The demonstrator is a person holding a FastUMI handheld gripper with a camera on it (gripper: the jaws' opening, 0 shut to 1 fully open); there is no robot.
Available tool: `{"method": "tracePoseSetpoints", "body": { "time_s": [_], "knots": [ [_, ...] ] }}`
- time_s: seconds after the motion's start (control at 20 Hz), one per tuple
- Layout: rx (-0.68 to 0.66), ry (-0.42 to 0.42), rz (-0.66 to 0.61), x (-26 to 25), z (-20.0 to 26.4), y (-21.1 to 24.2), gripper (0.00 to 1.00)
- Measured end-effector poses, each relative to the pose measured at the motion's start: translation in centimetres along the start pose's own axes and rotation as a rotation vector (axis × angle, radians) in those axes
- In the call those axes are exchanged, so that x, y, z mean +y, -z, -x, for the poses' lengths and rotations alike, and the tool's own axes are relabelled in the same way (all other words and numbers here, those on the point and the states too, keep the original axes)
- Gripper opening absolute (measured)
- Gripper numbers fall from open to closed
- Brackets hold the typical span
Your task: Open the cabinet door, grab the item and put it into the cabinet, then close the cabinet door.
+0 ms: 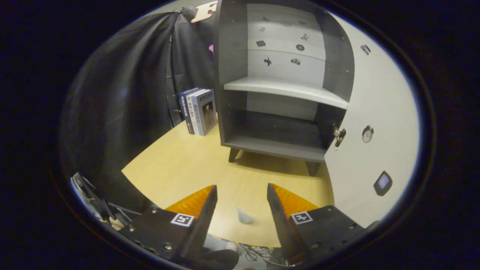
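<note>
The tool (242, 195) hangs wide apart and empty above the desk (180, 165). Beyond it the cabinet (277, 112) stands with its door (371, 112) swung open, so that step looks done. The likely item, some books (198, 110), waits left of the cabinet; grabbing, placing and closing remain. A small pale scrap (244, 216) between the fingers is hard to identify.

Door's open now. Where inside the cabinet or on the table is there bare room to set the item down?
Both levels of the cabinet look bare: the white shelf and the dark floor under it. The table is bare between the jaws and the cabinet legs. It is tighter by the books left of the cabinet and by the open door on the right. The gripper is open, empty.
</note>
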State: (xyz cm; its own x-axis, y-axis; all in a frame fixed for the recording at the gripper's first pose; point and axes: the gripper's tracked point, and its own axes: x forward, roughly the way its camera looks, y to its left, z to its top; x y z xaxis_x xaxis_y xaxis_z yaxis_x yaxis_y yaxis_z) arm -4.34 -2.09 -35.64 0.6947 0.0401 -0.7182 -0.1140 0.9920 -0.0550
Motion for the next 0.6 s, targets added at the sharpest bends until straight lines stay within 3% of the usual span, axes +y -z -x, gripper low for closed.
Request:
{"method": "tracePoseSetpoints", "body": {
  "time_s": [0.1,0.6],
  "knots": [
    [0.045,0.007,-0.021,0.0,-1.6,2.1,0.89],
    [0.212,0.056,-0.069,-0.9,-7.8,10.1,0.91]
  ]
}}
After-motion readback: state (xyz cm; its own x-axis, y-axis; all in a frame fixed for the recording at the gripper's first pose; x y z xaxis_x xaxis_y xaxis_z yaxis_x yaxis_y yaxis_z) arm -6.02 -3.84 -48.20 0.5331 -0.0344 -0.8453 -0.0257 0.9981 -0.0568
